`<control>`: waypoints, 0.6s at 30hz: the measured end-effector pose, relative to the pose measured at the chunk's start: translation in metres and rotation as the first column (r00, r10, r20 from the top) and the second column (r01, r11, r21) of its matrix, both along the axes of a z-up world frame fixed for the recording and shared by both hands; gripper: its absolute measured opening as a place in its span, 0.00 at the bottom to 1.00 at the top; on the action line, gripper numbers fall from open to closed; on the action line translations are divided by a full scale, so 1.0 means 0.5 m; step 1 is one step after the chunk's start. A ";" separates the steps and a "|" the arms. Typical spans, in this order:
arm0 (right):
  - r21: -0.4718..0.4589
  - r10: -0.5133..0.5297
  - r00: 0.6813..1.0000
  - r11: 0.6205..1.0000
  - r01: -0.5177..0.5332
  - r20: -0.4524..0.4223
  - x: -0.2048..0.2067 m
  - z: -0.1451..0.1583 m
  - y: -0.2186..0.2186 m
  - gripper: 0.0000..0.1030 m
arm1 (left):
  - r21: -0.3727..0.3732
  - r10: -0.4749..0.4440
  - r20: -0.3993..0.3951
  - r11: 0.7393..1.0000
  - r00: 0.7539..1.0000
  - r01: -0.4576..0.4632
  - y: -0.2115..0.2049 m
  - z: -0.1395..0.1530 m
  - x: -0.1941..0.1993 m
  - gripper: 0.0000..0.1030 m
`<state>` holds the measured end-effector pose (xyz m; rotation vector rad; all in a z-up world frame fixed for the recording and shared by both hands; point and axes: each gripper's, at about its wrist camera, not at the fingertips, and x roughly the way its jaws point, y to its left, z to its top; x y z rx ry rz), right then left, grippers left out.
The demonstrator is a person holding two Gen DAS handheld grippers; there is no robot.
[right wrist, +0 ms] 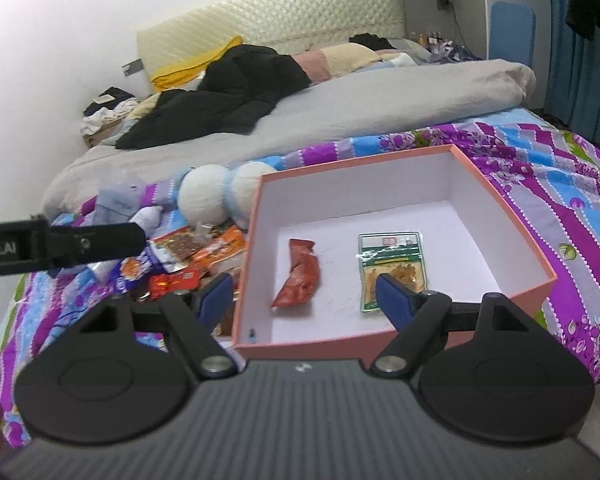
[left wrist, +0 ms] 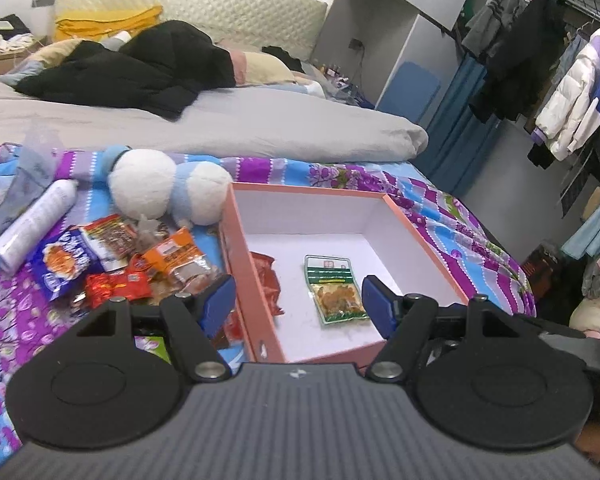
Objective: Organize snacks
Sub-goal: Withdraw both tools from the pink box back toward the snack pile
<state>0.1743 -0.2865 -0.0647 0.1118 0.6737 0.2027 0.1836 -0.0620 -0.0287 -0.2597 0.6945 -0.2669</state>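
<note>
Progress was partial: the pink box point(right wrist: 504, 248) held a red packet point(right wrist: 300, 274) and a green packet point(right wrist: 392, 260), well apart. Left gripper point(left wrist: 298, 306) and right gripper point(right wrist: 304, 300) stood spread, empty. Remaining snack pile point(left wrist: 120, 260) lay beside the box, unsorted.

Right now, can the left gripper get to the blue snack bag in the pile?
Probably yes. The blue snack bag lies on top at the pile's near left edge, nothing covering it. The left gripper is open and empty, hovering by the box, so it must swing left.
</note>
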 end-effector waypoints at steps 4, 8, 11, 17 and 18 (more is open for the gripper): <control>0.008 0.015 1.000 1.000 -0.015 0.023 -0.040 0.012 0.019 0.77 | 0.002 0.017 0.015 1.000 1.000 -0.017 0.024 0.006 -0.054 0.72; 0.006 0.038 0.998 0.999 -0.039 0.041 -0.078 0.018 0.039 0.77 | 0.001 0.044 0.023 0.999 0.999 -0.044 0.050 0.006 -0.103 0.72; 0.002 0.064 0.997 0.998 -0.064 0.046 -0.105 0.016 0.056 0.77 | 0.000 0.071 0.024 0.997 0.997 -0.071 0.073 0.000 -0.140 0.72; -0.003 0.125 0.990 0.992 -0.125 0.061 -0.157 0.008 0.098 0.77 | 0.034 0.122 0.017 0.992 0.992 -0.123 0.111 -0.018 -0.209 0.72; -0.006 0.136 0.989 0.991 -0.136 0.061 -0.164 0.005 0.106 0.77 | 0.035 0.132 0.013 0.991 0.991 -0.133 0.120 -0.022 -0.217 0.72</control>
